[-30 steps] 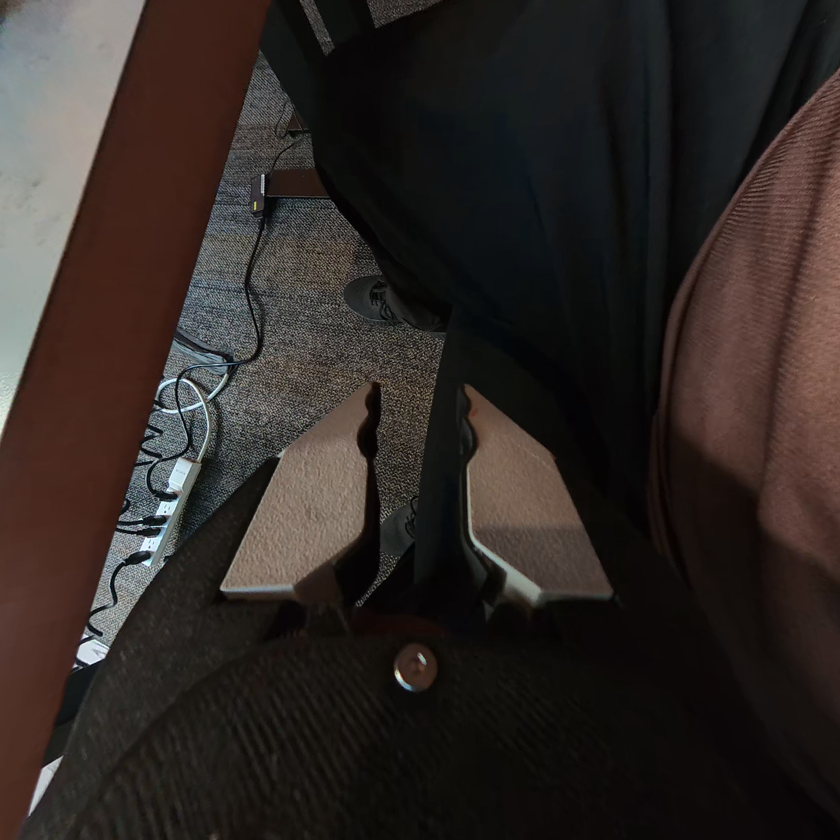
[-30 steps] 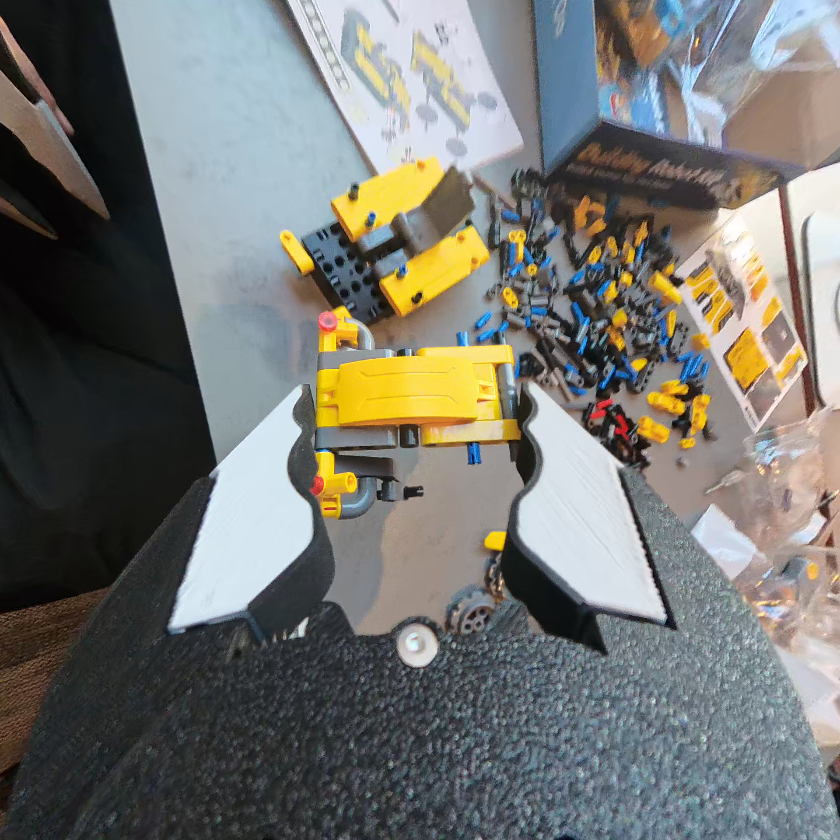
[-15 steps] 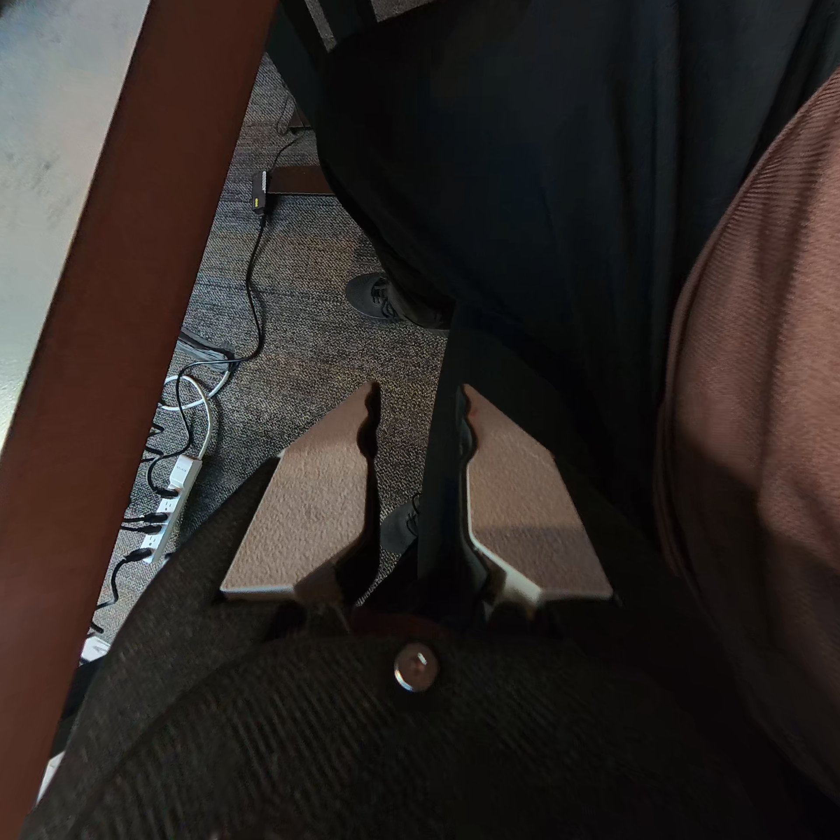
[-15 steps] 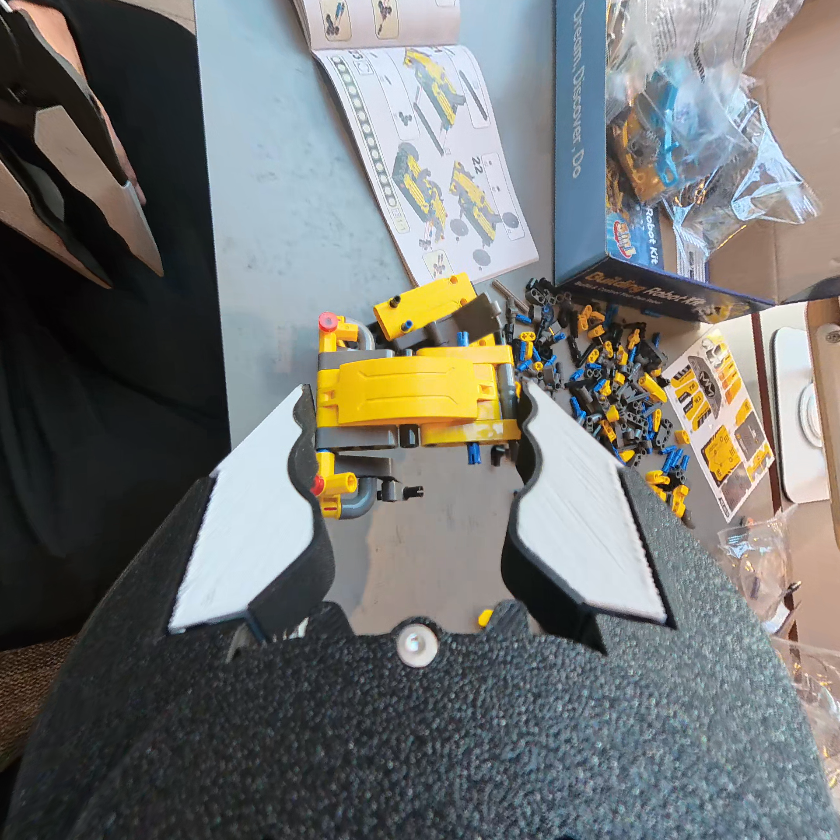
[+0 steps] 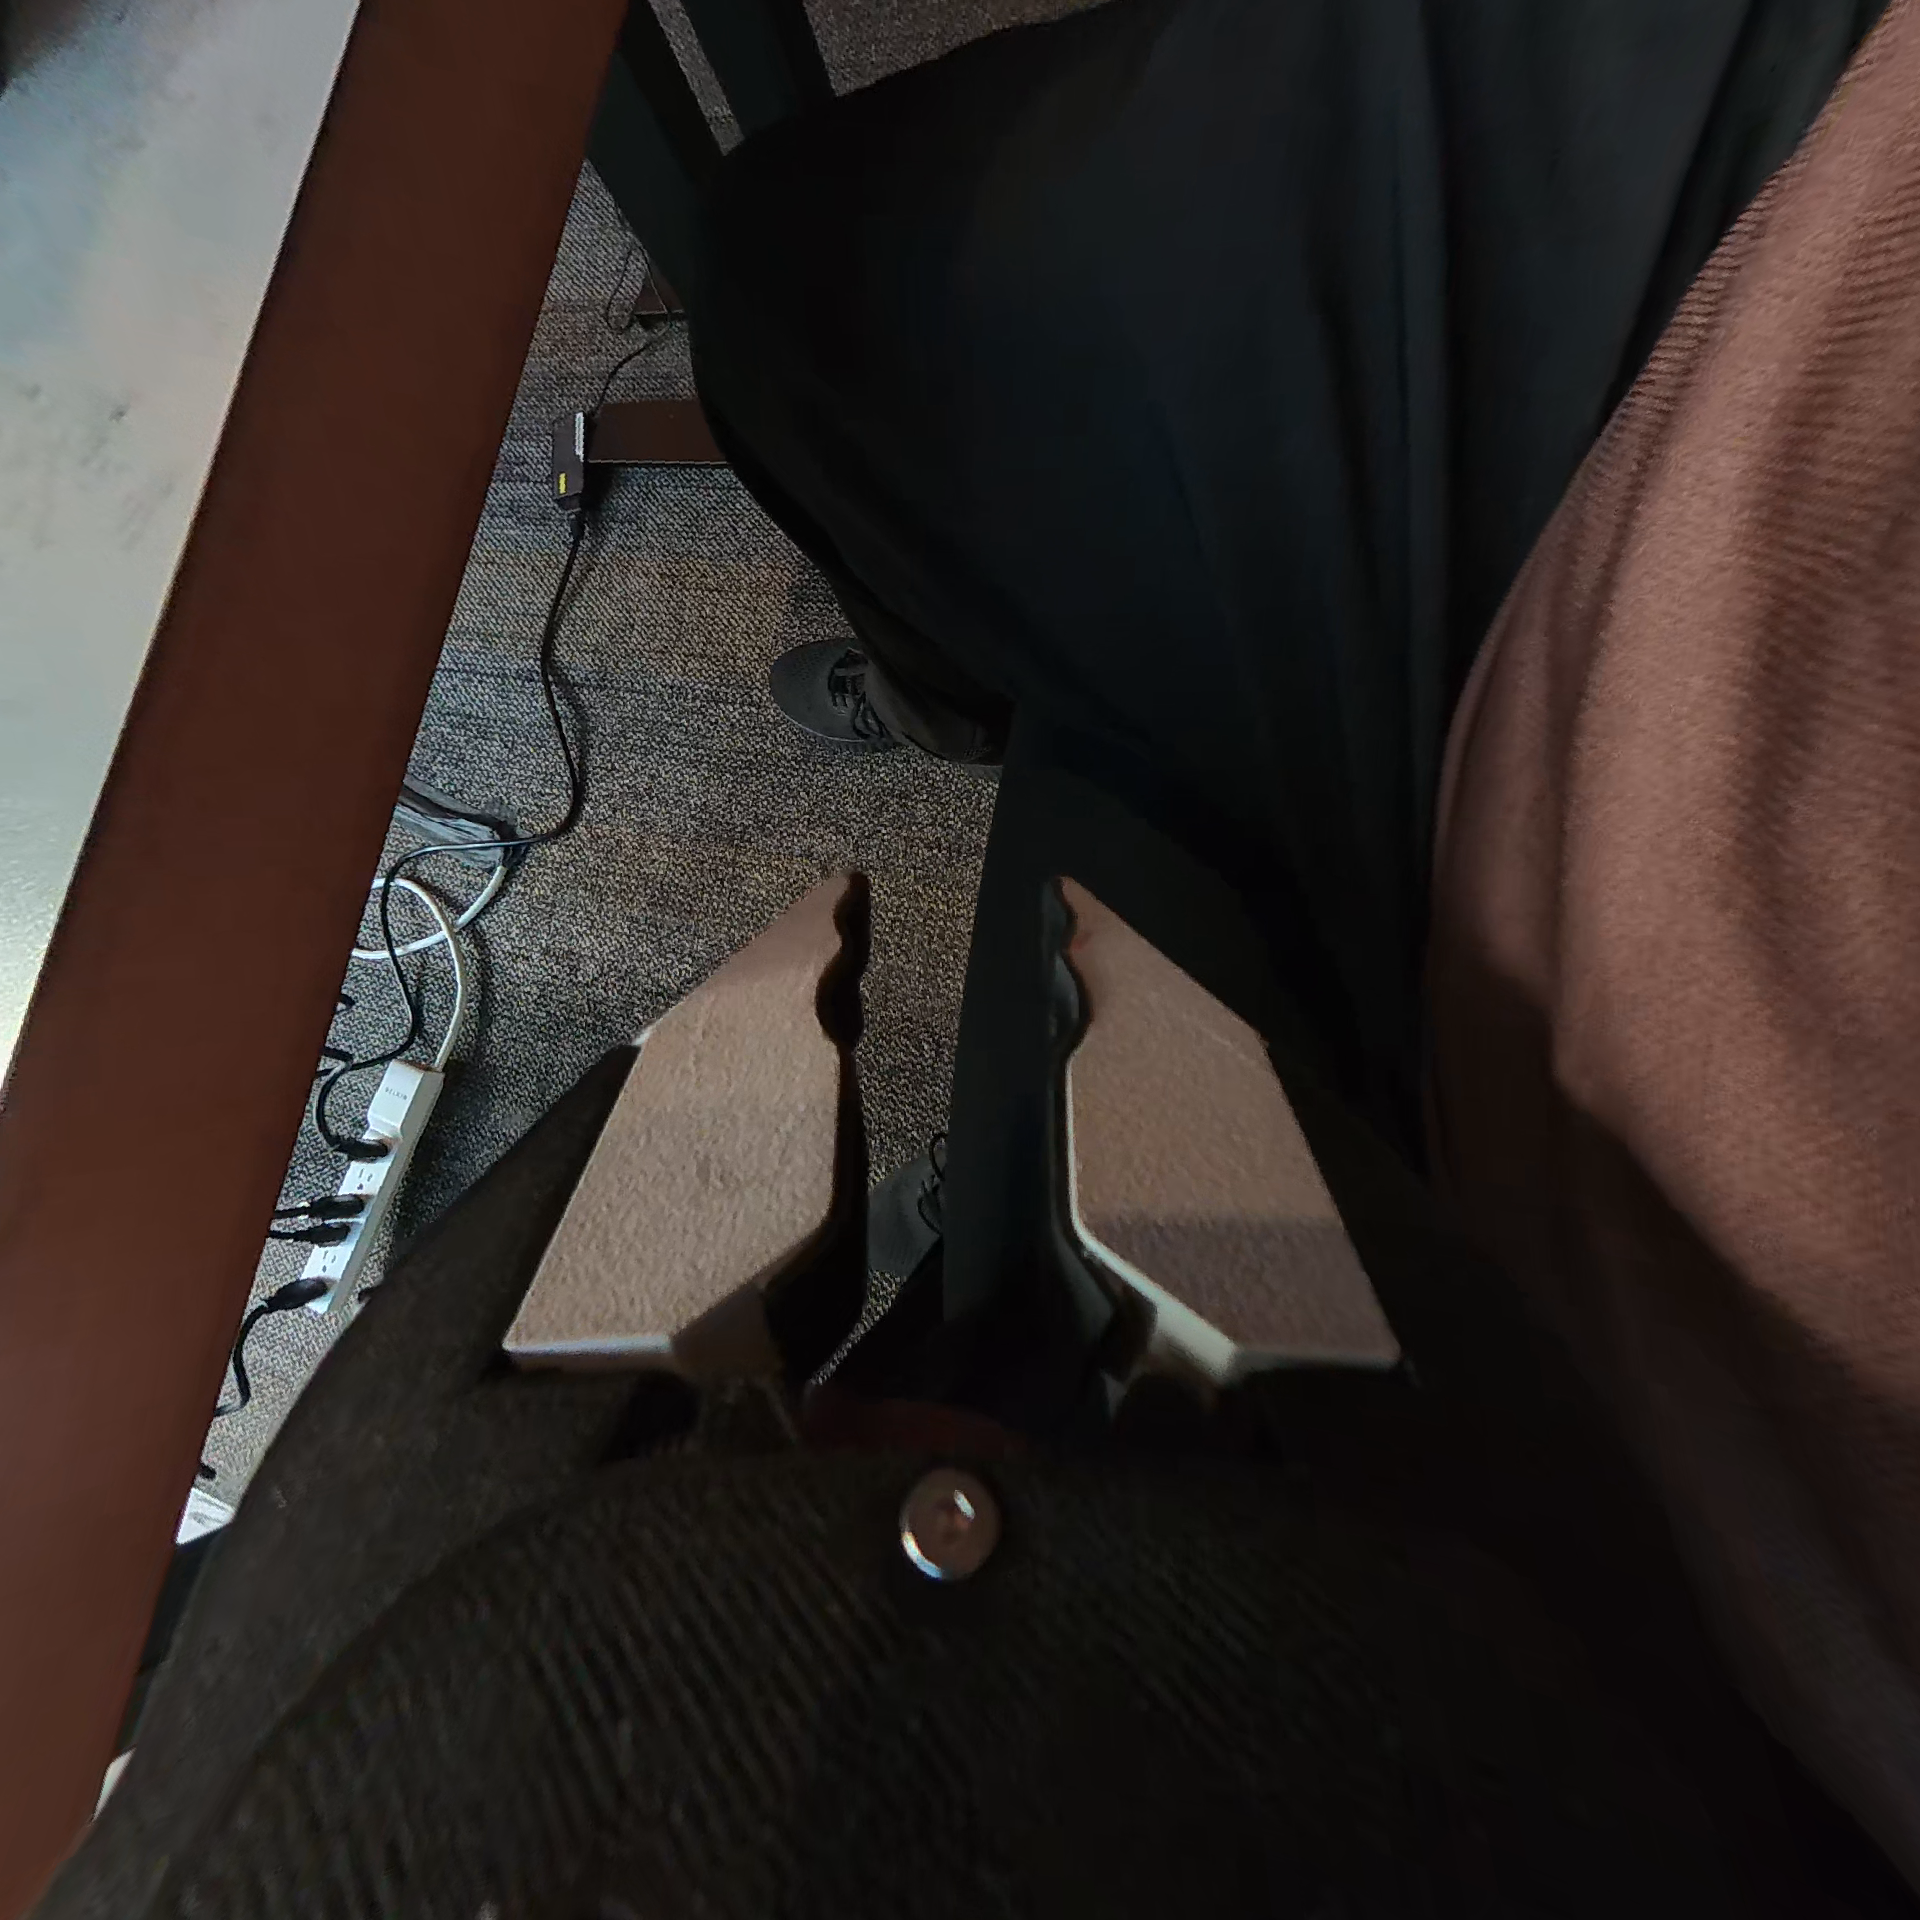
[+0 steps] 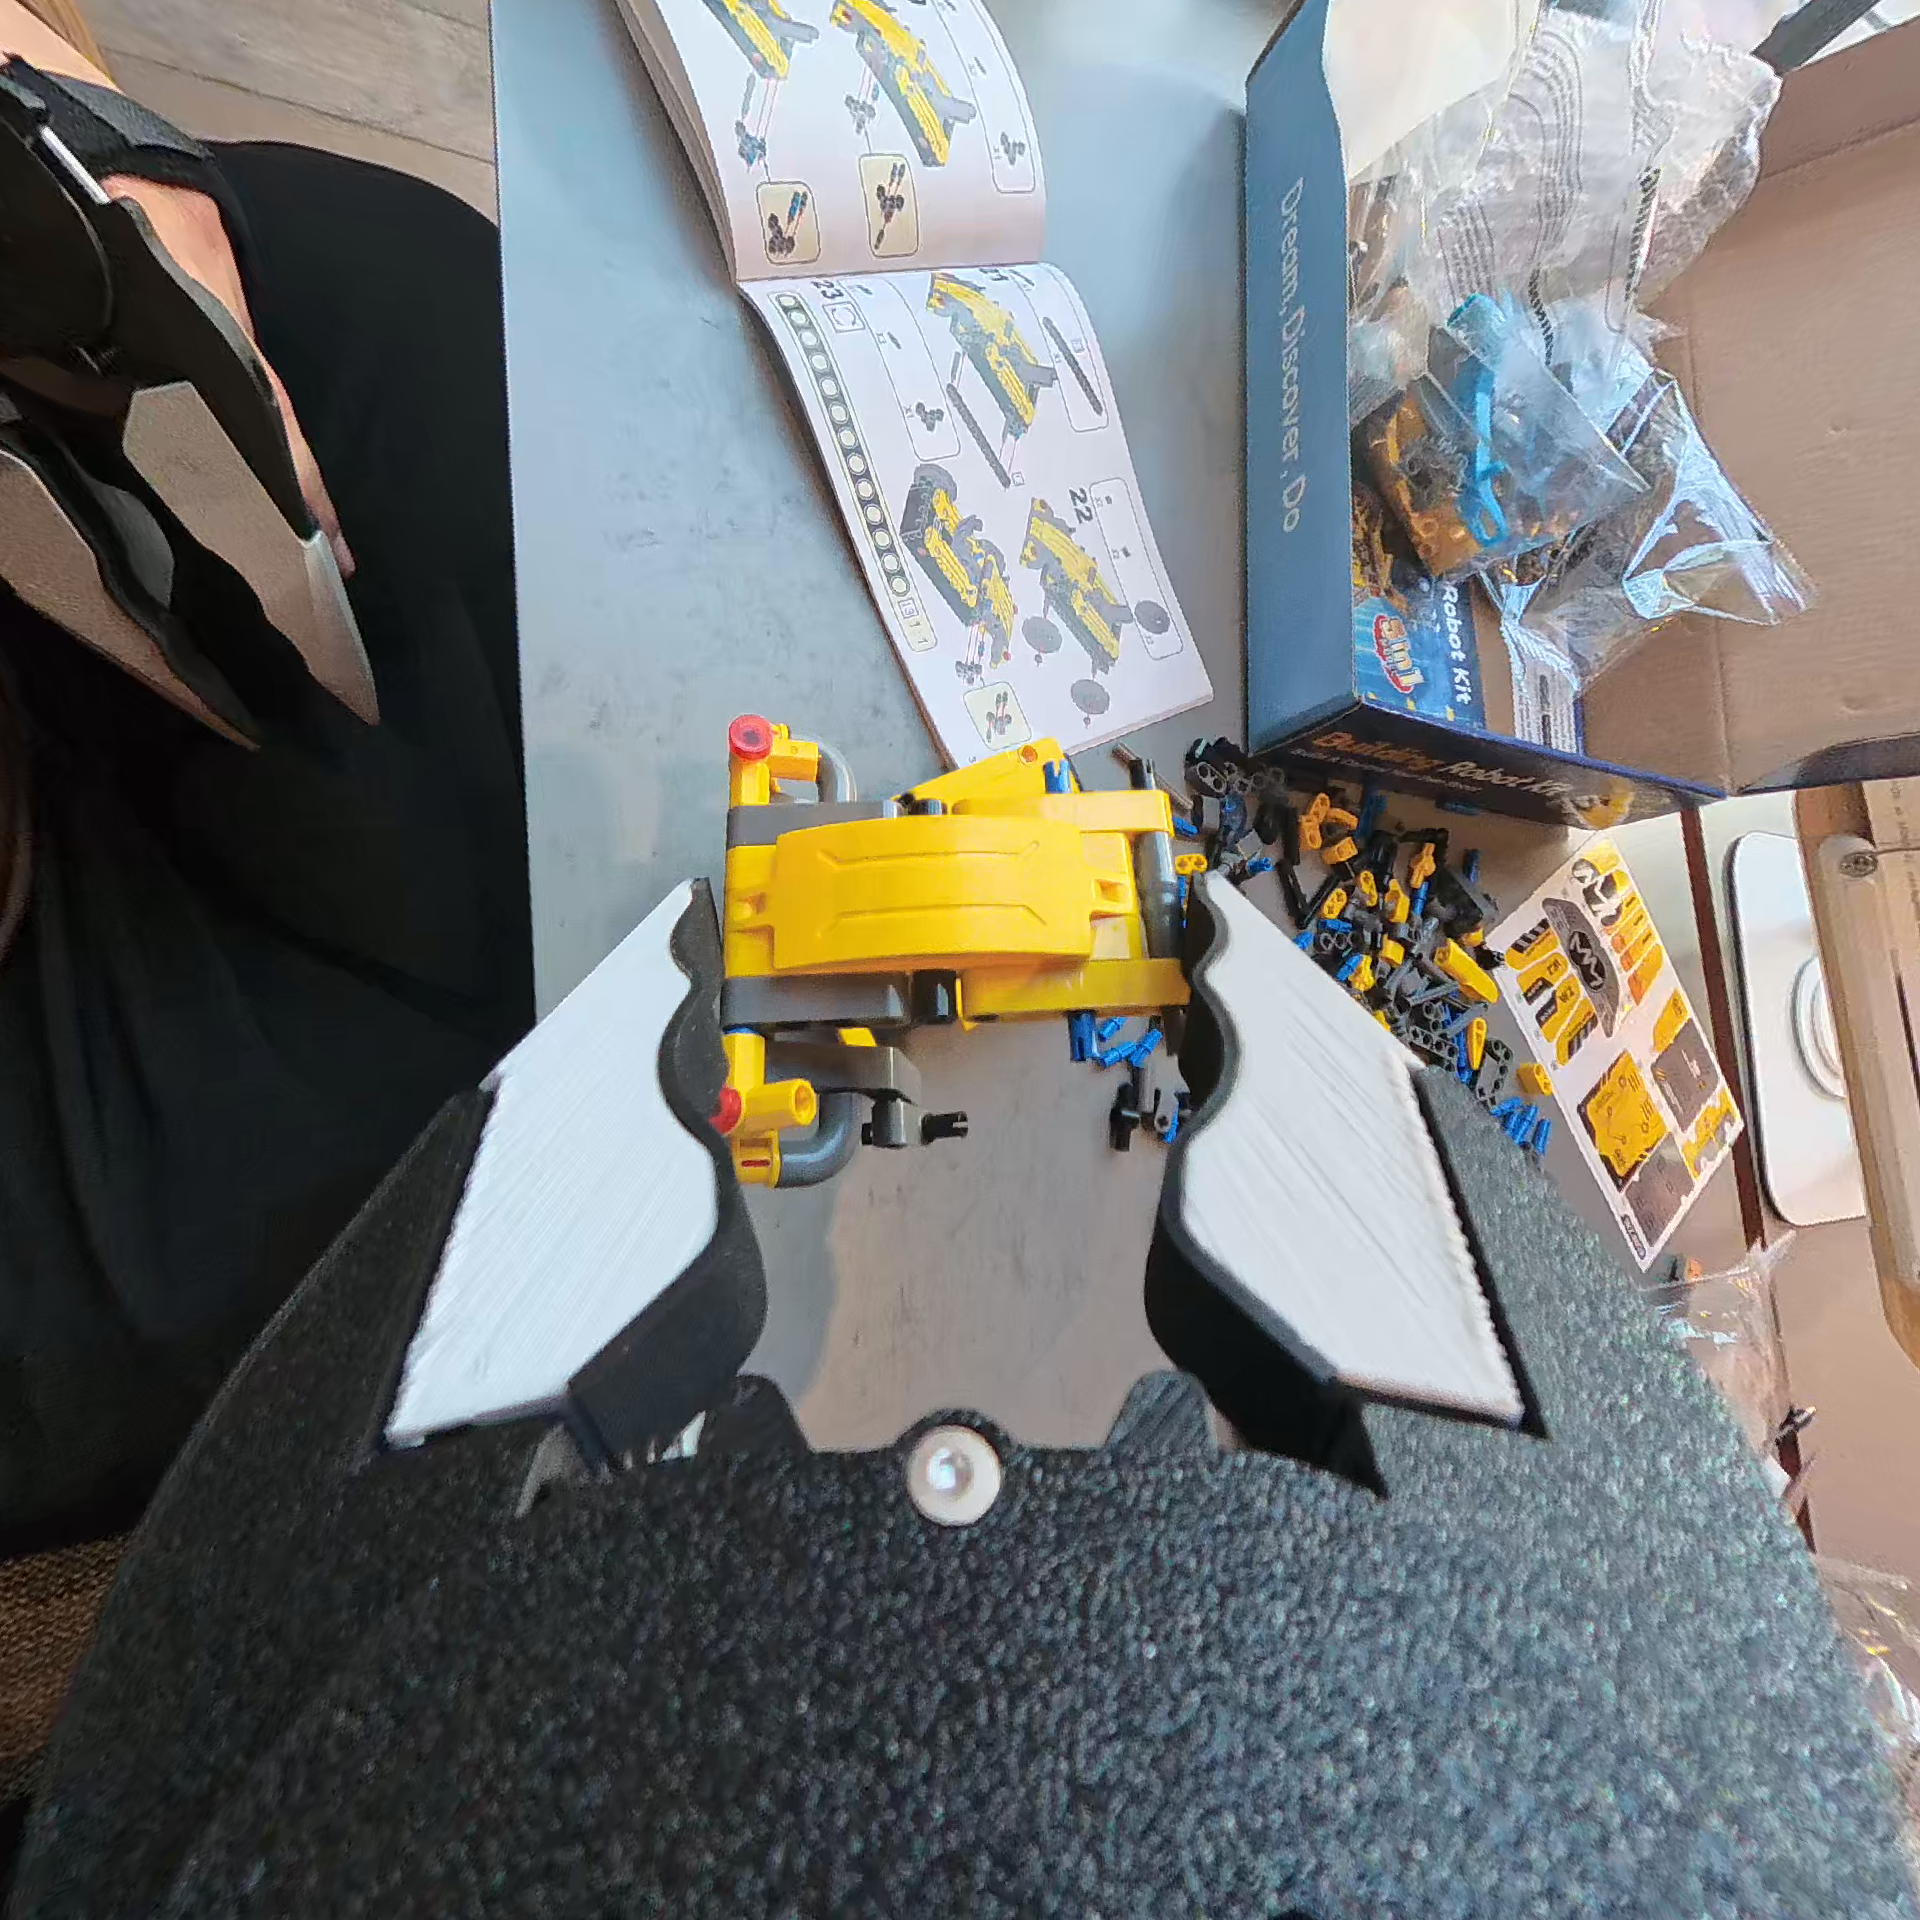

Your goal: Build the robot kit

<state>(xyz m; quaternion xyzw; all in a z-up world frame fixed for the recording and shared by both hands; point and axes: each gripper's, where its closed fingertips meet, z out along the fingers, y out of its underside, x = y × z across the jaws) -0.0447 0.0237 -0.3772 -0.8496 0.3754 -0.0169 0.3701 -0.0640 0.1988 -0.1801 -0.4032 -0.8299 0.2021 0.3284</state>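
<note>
Down in the left wrist view, the left gripper [image 5: 956, 914] points below the tabletop [image 5: 94, 436] edge toward a carpet [image 5: 675, 790], its jaws a narrow gap apart and holding nothing. A dark strap [image 5: 997, 1039] hangs just in front of the right finger; whether it touches, I cannot tell. A power strip [image 5: 364, 1174] with cables lies at lower left, a shoe [image 5: 852, 707] at centre, brown fabric [image 5: 1683, 935] fills the right.

In the right wrist view, the right gripper [image 6: 951, 914] looks steeply down on the tabletop [image 6: 623, 499], jaws wide and clamped on a yellow model [image 6: 935, 914] at frame centre, both fingertips against its ends. Loose parts [image 6: 1371, 935] lie right of it, a booklet [image 6: 956, 395] above, a box [image 6: 1309, 436] at upper right. The left gripper [image 6: 312, 717] shows at upper left, off the tabletop.
</note>
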